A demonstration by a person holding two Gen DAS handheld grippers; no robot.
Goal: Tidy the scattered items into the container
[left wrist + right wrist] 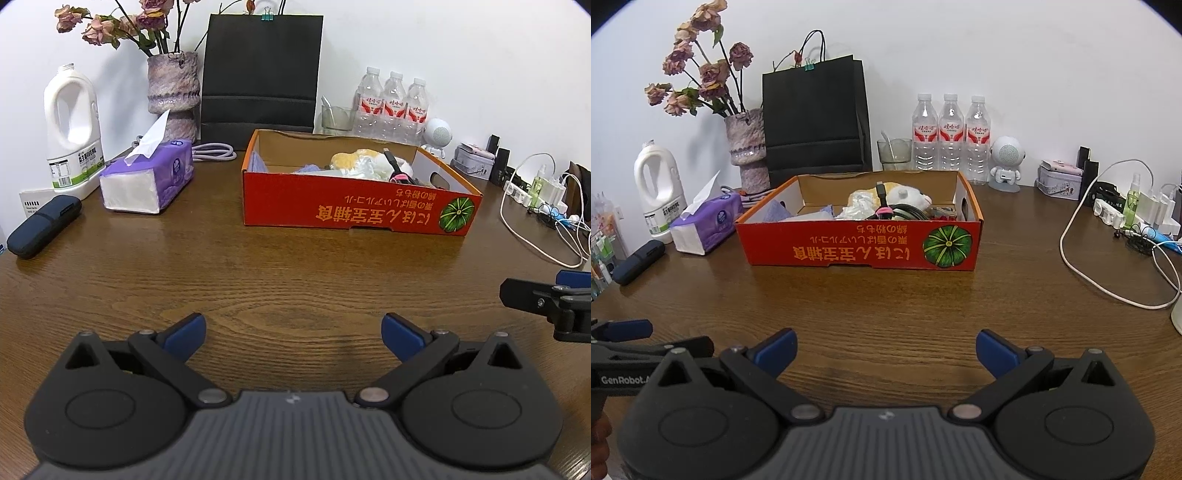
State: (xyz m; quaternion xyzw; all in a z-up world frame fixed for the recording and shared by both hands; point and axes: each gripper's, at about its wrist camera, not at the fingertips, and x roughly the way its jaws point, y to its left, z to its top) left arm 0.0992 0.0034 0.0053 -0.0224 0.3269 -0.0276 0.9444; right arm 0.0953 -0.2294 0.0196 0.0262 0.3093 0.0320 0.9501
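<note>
Both handheld grippers hang low over the brown wood-grain table, side by side, and neither holds anything. On the left gripper the blue-padded fingers stand wide apart above bare wood. The right gripper has its fingers spread just as wide.

Ahead of them, toward the white wall, sits the red cardboard box with an orange rim and a green pumpkin printed on its front. Inside it lie a yellow-and-white plush toy, a crumpled clear plastic wrapper, a coiled dark cable bound with a pink band and something pale purple at the left end.

Left of the box rest a purple soft pack of tissues, a white plastic jug and a dark blue oblong case. A black paper bag stands behind the box.
</note>
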